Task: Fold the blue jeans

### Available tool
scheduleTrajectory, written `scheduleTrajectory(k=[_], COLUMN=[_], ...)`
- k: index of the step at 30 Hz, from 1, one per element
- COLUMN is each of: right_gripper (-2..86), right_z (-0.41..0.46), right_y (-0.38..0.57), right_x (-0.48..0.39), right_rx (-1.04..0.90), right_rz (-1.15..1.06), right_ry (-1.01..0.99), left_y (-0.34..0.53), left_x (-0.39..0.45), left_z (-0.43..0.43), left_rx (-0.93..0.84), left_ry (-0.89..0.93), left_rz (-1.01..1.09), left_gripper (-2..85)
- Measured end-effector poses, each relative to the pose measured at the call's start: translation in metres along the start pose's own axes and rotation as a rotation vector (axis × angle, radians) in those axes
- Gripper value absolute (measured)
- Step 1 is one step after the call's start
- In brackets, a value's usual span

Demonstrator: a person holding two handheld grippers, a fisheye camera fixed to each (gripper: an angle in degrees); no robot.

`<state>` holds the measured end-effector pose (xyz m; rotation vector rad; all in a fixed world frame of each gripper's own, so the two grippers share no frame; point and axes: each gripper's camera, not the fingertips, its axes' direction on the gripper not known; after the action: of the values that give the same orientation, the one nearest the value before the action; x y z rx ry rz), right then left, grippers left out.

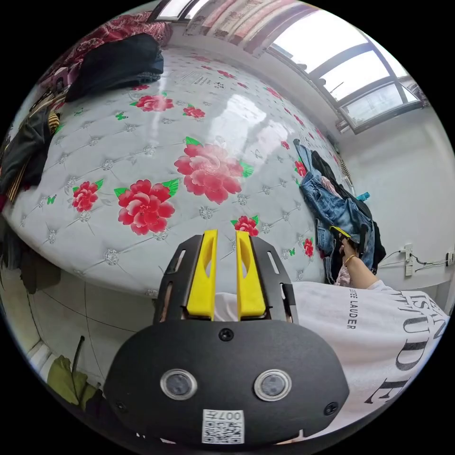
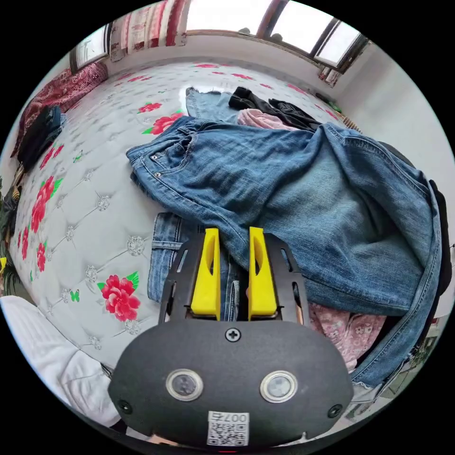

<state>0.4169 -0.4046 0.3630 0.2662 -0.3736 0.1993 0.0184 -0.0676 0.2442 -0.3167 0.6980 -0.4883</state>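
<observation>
The bed (image 1: 142,142) takes up most of the room: a glossy white quilted mattress printed with red flowers and green leaves, its surface catching the light from the windows (image 1: 360,71) that run along the far wall. In the left gripper view, the left gripper (image 1: 226,232) hangs over the bare near edge of the mattress, its yellow jaws a little apart with nothing between them. A dark pile of clothes (image 1: 118,61) sits at the far corner of the bed, beside a red patterned cloth (image 1: 132,26). The floor (image 1: 71,313) beside the bed is pale tile. The blue jeans (image 2: 294,189) lie crumpled on a heap at the bed's other side, draped over pink floral clothing (image 2: 346,327) and near a black garment (image 2: 279,106). In the right gripper view, the right gripper (image 2: 234,230) is right at the jeans, its jaws slightly apart with a fold of denim showing in the gap; I cannot tell whether they press on it. A person's white printed shirt (image 1: 379,332) shows at the edge of the left gripper view, and a white wall (image 1: 407,180) rises behind the heap.
</observation>
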Motion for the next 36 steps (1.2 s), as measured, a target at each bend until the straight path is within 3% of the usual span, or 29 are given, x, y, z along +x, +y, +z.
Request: scheduleTrajectory(k=[6,10,14,17,20,21,22,24,27,31,36], right_gripper=[2.8,1.9,1.6,1.8,2.6,3.1,3.6,4.5,6.0,8.6,10.9], right_z=[-0.128,-0.205,-0.241,-0.254,-0.255,-0.252,-0.246,-0.240,-0.232,-0.206,-0.173], right_y=[0.043,0.094,0.128,0.136,0.132,0.132,0.132,0.141,0.165,0.221,0.284], right_x=[0.004,-0.015,-0.064,-0.153,-0.255,-0.291,-0.323,-0.350,-0.343,-0.295,-0.277], right_rx=[0.322,0.449,0.473,0.434,0.343,0.295,0.222,0.157,0.124,0.074,-0.087], right_rz=[0.021,0.028,-0.065,-0.229,-0.411,-0.454,-0.470,-0.535,-0.493,-0.365,-0.305], right_ry=[-0.173,-0.301,-0.554,-0.769,-0.985,-0.999,-0.970,-0.986,-1.015,-0.698,-0.436], left_y=[-0.050,-0.075,-0.076,-0.060,-0.047,-0.045,-0.044,-0.043,-0.027,0.000,-0.001], left_x=[0.032,0.057,0.068,0.069,0.054,0.040,0.020,-0.019,-0.080,-0.112,-0.108], left_z=[0.024,0.040,0.052,0.037,0.004,-0.011,-0.022,-0.040,-0.078,-0.100,-0.063], left_rx=[-0.077,-0.083,-0.151,-0.130,-0.043,-0.004,0.010,0.029,0.103,0.129,0.047], left_ry=[0.071,0.260,0.393,0.413,0.312,0.183,0.031,-0.075,-0.089,-0.082,-0.174], left_rz=[0.190,0.322,0.416,0.515,0.556,0.535,0.486,0.388,0.247,0.230,0.281], left_gripper=[10.1,13.4,16.3,18.2,17.8,17.4,17.1,16.1,13.6,14.6,17.1])
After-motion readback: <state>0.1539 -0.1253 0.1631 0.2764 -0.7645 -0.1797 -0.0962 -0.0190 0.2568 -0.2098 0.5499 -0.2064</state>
